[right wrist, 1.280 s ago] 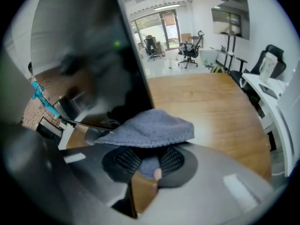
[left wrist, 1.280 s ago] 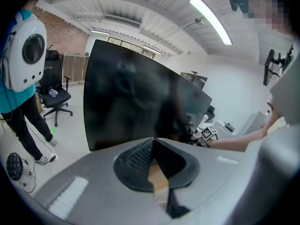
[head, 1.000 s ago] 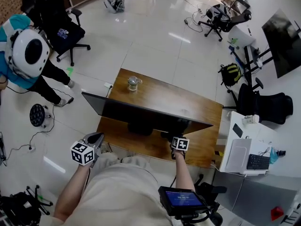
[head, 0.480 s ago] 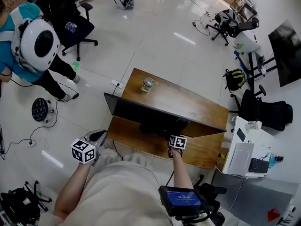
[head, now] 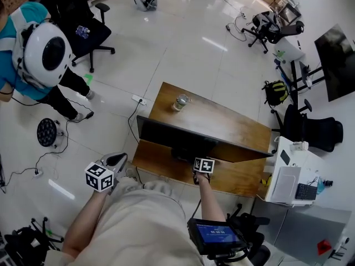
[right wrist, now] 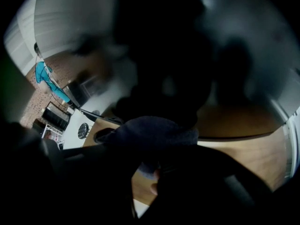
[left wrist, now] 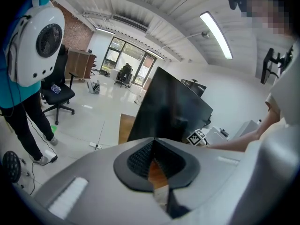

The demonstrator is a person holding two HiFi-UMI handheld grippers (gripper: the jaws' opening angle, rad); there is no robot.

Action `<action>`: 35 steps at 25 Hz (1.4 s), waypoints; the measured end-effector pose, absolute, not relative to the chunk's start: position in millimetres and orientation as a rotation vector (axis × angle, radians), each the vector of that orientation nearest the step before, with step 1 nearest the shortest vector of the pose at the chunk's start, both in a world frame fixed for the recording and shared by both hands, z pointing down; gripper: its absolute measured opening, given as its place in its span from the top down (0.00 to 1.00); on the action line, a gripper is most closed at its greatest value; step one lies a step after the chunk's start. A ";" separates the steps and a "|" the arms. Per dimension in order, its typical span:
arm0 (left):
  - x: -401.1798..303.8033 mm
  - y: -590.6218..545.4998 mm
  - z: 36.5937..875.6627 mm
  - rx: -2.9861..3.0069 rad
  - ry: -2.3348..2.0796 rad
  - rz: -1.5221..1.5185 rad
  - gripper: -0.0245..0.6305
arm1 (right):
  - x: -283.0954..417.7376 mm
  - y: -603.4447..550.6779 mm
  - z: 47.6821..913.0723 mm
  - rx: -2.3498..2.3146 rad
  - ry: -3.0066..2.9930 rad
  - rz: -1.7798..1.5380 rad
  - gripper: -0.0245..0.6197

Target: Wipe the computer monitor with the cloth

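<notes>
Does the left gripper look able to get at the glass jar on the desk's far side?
Probably not directly: the wide black monitor stands between the left gripper and the clear glass jar; it would have to go around.

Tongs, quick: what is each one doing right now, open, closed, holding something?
Left tongs: closed, nothing between them.
Right tongs: closed on the dark cloth.
</notes>
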State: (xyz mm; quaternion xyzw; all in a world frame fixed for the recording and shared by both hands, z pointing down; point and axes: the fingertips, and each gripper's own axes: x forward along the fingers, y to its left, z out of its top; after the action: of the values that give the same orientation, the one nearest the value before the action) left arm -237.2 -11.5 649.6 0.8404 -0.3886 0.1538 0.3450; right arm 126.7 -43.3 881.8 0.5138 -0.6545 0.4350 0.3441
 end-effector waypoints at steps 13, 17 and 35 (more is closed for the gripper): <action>-281.5 -26.7 655.1 2.231 -0.917 0.452 0.96 | 31.4 -52.8 886.1 1.286 -1.740 1.123 0.84; -299.2 -30.7 658.4 2.240 -0.907 0.466 0.96 | 10.0 -57.8 886.8 1.294 -1.756 1.108 0.84; -364.6 -22.0 647.9 2.281 -0.976 0.438 0.96 | -116.6 -77.7 892.2 1.177 -1.866 1.051 0.84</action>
State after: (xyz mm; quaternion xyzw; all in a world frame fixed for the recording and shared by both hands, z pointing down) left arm -364.6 -22.0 647.9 0.8618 -0.3688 0.1656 0.3062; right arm -116.6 -77.7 892.2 0.4525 -0.7176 0.4041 0.3420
